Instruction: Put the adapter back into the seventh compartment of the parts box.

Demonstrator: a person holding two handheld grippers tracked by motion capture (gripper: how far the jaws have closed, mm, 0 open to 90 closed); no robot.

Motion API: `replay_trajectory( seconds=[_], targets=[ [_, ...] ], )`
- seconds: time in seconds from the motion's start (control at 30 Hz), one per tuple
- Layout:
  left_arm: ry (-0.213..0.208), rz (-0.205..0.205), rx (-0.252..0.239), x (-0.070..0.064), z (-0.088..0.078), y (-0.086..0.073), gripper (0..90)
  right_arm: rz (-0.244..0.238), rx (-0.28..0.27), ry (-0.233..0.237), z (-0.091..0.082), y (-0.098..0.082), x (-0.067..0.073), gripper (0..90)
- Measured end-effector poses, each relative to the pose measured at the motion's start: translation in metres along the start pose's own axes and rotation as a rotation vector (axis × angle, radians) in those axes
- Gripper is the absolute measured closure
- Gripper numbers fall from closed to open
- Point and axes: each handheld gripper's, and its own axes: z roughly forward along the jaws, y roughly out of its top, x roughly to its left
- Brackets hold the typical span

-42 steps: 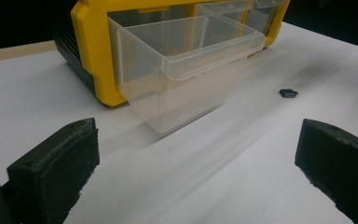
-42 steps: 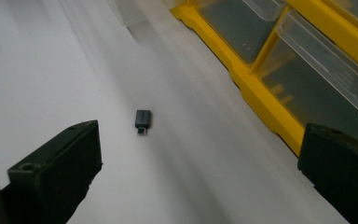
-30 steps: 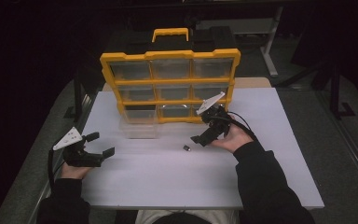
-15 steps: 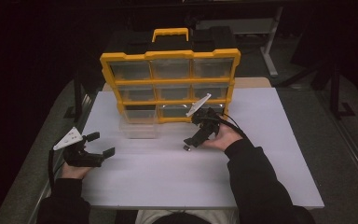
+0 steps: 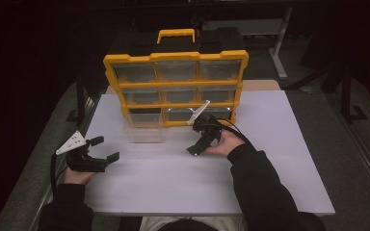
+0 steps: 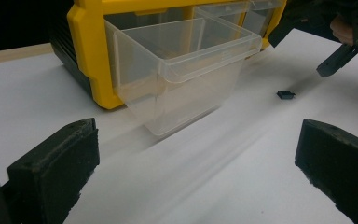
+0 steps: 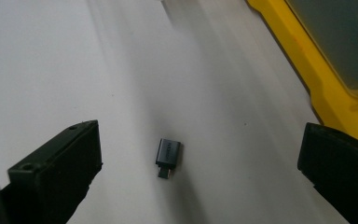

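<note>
Your right claw [image 7: 186,186] hangs apart over the adapter [image 7: 168,154]; left claw [image 6: 191,177] rests apart. Closing off-centre can flick the adapter across the table [image 5: 279,159].

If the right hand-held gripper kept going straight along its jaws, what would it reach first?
Most likely the small black adapter lying on the white table. It sits between the open jaws of the right hand-held gripper, just ahead, though the exact depth is unclear.

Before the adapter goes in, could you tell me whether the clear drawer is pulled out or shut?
Pulled out: the clear drawer juts forward from the yellow organizer, and looks empty.
</note>
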Motion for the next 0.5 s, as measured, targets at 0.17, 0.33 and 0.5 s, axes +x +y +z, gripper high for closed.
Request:
replay_trajectory(
  seconds=[0.17,0.33,0.5],
  targets=[
    [-0.003,0.002,-0.001,0.000,0.000,0.000,0.0,-0.017,0.026,0.005,0.007,0.001,0.003,0.0],
    [-0.002,0.004,0.001,0.000,0.000,0.000,0.0,-0.009,0.043,0.012,0.011,0.000,0.002,1.8],
    [-0.002,0.005,0.002,0.000,0.001,0.000,0.0,-0.004,0.063,0.033,0.015,-0.002,0.000,6.5]
  ],
)
